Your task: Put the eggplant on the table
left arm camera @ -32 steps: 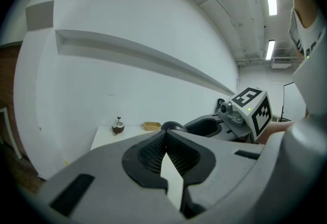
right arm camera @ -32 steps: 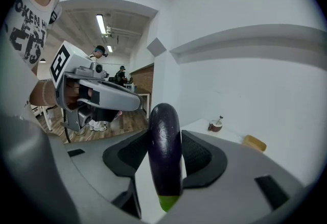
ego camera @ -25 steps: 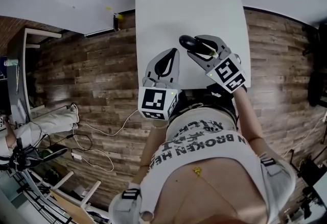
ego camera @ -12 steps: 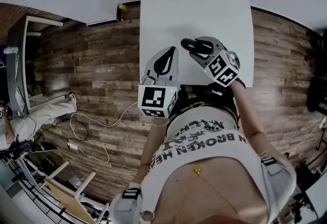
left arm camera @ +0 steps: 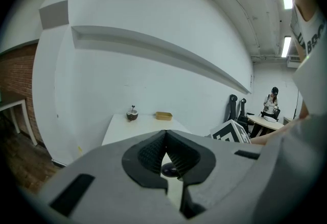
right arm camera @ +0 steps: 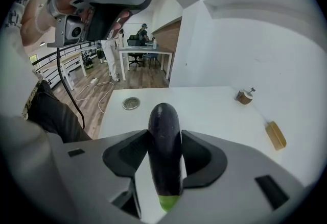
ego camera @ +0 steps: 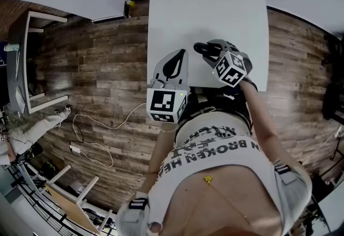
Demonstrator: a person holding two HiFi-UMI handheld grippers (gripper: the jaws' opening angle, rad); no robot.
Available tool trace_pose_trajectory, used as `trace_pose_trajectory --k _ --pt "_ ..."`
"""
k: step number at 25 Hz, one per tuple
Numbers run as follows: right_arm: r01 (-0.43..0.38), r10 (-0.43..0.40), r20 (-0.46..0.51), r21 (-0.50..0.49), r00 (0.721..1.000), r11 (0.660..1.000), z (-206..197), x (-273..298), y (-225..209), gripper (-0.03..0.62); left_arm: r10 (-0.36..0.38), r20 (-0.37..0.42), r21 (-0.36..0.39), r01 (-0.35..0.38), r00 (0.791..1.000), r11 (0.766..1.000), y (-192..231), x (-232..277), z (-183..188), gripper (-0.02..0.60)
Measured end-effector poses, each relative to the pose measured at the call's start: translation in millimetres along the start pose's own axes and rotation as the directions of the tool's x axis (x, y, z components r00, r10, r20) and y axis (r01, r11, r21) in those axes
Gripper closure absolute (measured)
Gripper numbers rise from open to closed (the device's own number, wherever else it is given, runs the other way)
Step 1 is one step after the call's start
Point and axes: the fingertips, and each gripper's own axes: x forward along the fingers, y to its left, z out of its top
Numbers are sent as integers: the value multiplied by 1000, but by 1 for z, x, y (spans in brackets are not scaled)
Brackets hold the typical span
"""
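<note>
The person is wearing a pale sleeveless top (ego camera: 226, 159) carrying dark block lettering across the front, dark trousers (ego camera: 212, 107), and a thin chain with a small gold pendant (ego camera: 207, 179). Grey straps (ego camera: 137, 205) with black buckles are sitting at the shoulders. The left hand-held gripper (ego camera: 180, 55) and right hand-held gripper (ego camera: 212, 52) are showing grey shells, black ribbed pads (left arm camera: 150, 154) and white cubes (ego camera: 165, 107) printed with black square markers.

Eggplant (right arm camera: 164, 141) over table (ego camera: 204, 9) — near end
</note>
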Motion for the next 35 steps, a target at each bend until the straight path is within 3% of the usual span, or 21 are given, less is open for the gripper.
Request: trace_pose_trajectory --k 17,35 --pt "-84 88 -105 38 991 996 -45 35 17 390 11 -18 -16 -11 1000 1000 -4 -7 -12 577" --pt "-93 102 -153 67 983 993 -67 61 18 390 25 -36 -27 -26 999 999 9 -7 -16 577"
